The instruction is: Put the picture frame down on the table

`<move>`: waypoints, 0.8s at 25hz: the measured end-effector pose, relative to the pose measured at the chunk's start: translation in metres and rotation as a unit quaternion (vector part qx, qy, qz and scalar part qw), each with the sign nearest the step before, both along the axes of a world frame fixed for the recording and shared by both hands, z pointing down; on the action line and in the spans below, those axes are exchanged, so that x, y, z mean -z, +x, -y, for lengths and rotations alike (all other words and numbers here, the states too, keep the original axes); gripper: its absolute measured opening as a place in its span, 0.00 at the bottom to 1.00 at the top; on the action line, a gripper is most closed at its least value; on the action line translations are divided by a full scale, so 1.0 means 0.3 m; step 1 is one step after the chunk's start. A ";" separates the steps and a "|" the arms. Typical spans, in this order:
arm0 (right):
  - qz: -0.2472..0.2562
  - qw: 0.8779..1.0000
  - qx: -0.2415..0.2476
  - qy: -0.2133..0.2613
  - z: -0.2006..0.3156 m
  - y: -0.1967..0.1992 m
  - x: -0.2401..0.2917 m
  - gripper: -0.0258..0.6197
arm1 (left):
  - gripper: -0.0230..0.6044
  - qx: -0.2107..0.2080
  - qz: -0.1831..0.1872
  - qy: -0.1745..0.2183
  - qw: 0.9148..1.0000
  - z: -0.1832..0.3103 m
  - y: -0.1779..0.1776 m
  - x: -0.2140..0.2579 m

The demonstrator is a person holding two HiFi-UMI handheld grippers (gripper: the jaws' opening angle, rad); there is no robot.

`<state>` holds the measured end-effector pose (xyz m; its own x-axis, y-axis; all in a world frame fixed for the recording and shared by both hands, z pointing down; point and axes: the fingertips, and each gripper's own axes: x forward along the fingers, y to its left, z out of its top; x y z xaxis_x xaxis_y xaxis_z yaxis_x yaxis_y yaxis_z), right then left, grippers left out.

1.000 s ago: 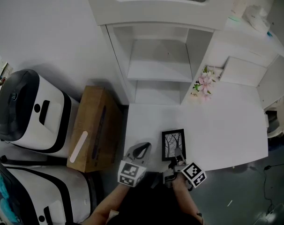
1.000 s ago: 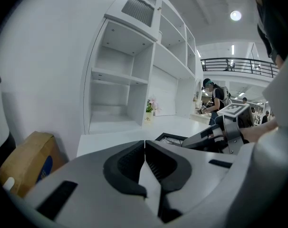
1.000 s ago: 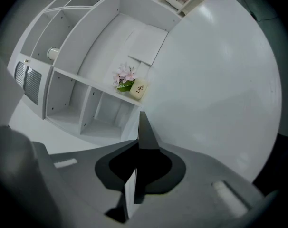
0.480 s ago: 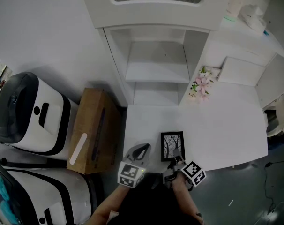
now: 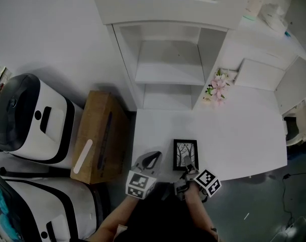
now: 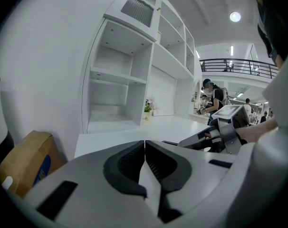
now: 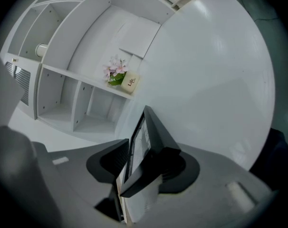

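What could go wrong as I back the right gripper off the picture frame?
1. The jaws of the right gripper have just been opening, but the picture frame is between them and looks close against one jaw. Pulling back askew could drag it.
2. The frame lies near the front edge of the table, so a drag toward you might tip it off. Back out straight, with the jaws wide.

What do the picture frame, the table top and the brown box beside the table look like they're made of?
Picture frame: thin black matte border, plastic or painted wood; I can't tell which. Table: smooth white top with a soft sheen, probably laminate or painted board. Brown box: dull tan faces and a folded top seam, so most likely cardboard.
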<state>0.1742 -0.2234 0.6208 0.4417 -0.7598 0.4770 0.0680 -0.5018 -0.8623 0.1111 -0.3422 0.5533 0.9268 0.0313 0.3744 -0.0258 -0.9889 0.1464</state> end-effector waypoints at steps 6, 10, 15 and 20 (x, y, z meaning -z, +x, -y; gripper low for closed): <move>0.011 1.000 0.010 0.000 0.007 -0.020 -0.006 0.44 | 0.06 -0.005 0.001 -0.005 1.000 -0.012 -0.002 -0.002; 0.015 1.000 0.010 -0.007 -0.001 -0.029 -0.008 0.48 | 0.06 -0.012 0.001 -0.006 1.000 -0.022 -0.002 -0.002; 0.044 0.999 0.008 -0.015 -0.012 -0.050 -0.015 0.56 | 0.06 -0.018 0.000 -0.008 1.000 -0.032 -0.002 0.000; 0.081 0.997 -0.007 -0.016 -0.029 -0.069 -0.022 0.58 | 0.06 -0.026 -0.003 -0.009 1.000 -0.043 -0.001 0.005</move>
